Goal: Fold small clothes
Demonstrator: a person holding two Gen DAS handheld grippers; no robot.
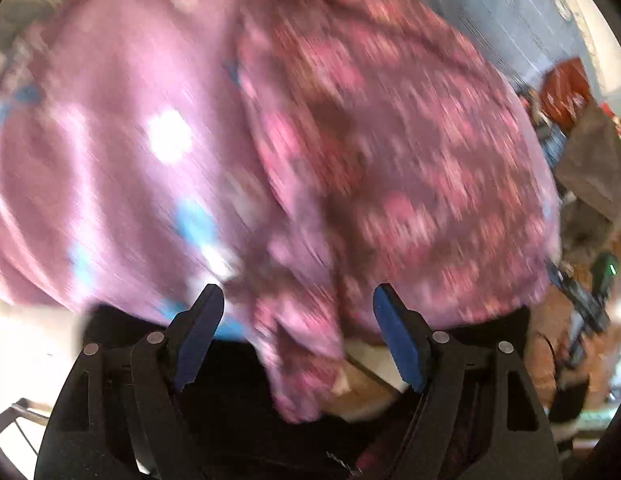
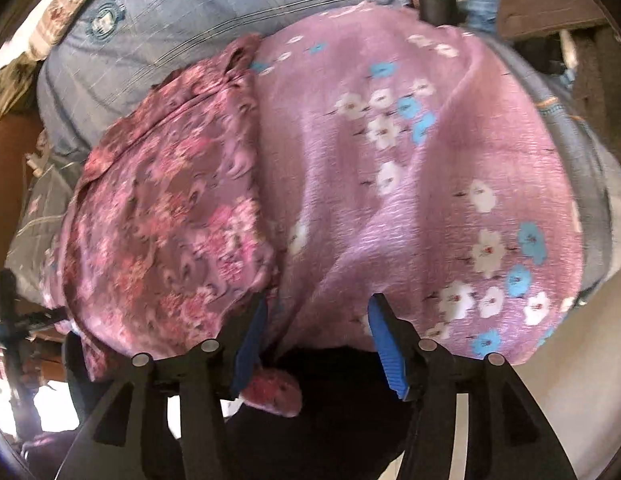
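A pink-purple garment with white and blue flowers (image 2: 390, 160) lies on a blue checked bedspread (image 2: 182, 12). A darker piece with a pink and maroon floral print (image 2: 170, 208) lies over its left part. In the blurred left wrist view the flowered garment (image 1: 122, 128) is on the left and the dark floral piece (image 1: 390, 152) on the right. My left gripper (image 1: 298, 304) is open at the cloth's near edge, with a fold of floral cloth hanging between its fingers. My right gripper (image 2: 316, 312) is open at the near hem, holding nothing.
The bedspread also shows at the top right of the left wrist view (image 1: 490, 8). Clutter, red cloth (image 1: 566, 84) and a brown object (image 1: 590, 168) lie to the right. A dark stand (image 2: 10, 312) is at the left edge of the right wrist view.
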